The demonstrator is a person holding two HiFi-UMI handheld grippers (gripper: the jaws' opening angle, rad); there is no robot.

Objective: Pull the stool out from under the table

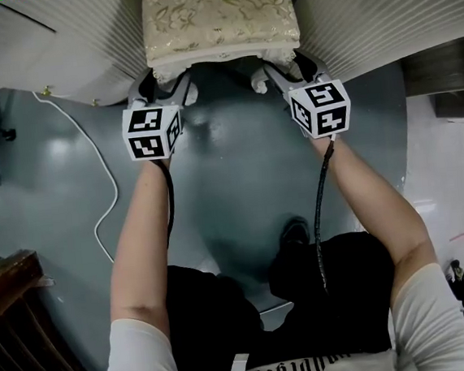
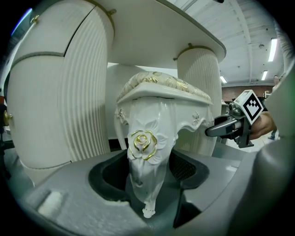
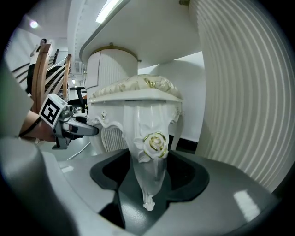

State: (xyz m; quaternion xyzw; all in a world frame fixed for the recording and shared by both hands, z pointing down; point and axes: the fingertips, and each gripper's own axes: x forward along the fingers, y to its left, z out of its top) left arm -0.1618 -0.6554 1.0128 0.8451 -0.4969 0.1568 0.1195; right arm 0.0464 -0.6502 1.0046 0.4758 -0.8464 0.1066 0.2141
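- The left gripper (image 1: 172, 88) is clenched on the stool's carved left leg (image 2: 146, 152), with its pads on both flanks just below the gilt rose (image 2: 144, 144); how firmly they bite is hard to judge
- The stool (image 1: 220, 14) sits tucked under the table (image 1: 64, 50), between its ribbed sides, with only the near edge of the cushion showing
- The right gripper (image 1: 282, 74) grasps the right leg (image 3: 152, 152) in the same way
- Both hands should probably draw back evenly and level, so the stool slides straight without twisting or clipping the table
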